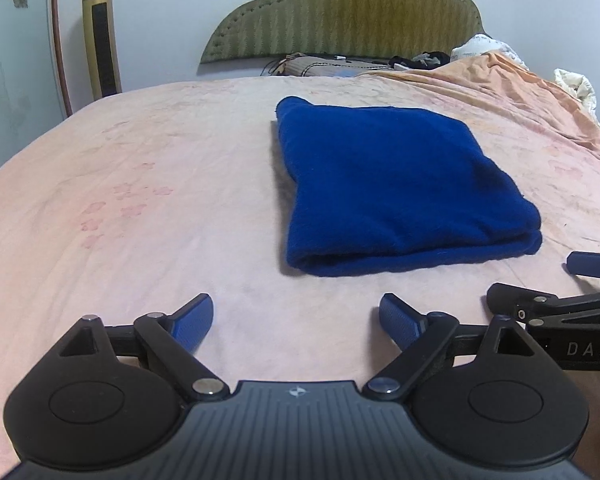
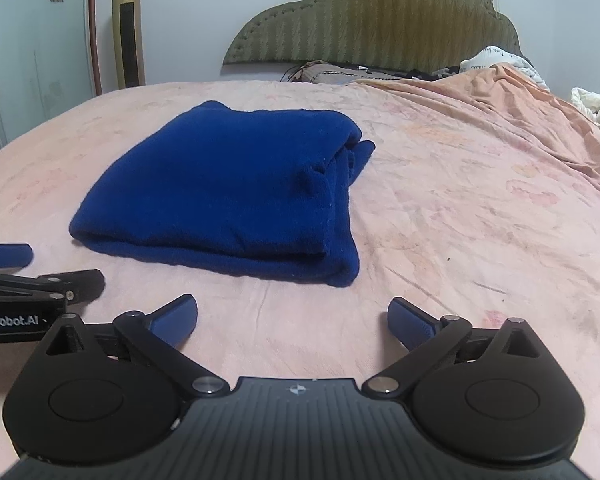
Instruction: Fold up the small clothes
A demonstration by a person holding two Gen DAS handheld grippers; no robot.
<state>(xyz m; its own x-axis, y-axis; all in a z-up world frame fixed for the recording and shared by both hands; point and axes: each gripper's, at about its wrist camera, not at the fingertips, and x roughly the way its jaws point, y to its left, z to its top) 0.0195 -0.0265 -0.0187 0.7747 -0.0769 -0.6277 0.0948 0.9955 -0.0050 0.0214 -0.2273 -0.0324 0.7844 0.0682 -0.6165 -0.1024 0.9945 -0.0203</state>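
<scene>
A dark blue garment (image 1: 392, 184) lies folded into a thick rectangle on the pink bed sheet (image 1: 140, 200), its rounded fold toward me. In the right wrist view the same blue garment (image 2: 228, 188) shows stacked layers along its right side. My left gripper (image 1: 296, 312) stands open just short of the garment's near edge, nothing between its blue pads. My right gripper (image 2: 292, 312) is open too, a little back from the near right corner, and holds nothing. Each gripper shows at the edge of the other's view.
The bed sheet (image 2: 480, 208) is wrinkled on the right, where it rises over a lump. A green padded headboard (image 1: 340, 12) and pillows sit at the far end. A tall gold tower fan (image 1: 100, 36) stands by the wall on the left. White bedding (image 2: 596, 112) lies far right.
</scene>
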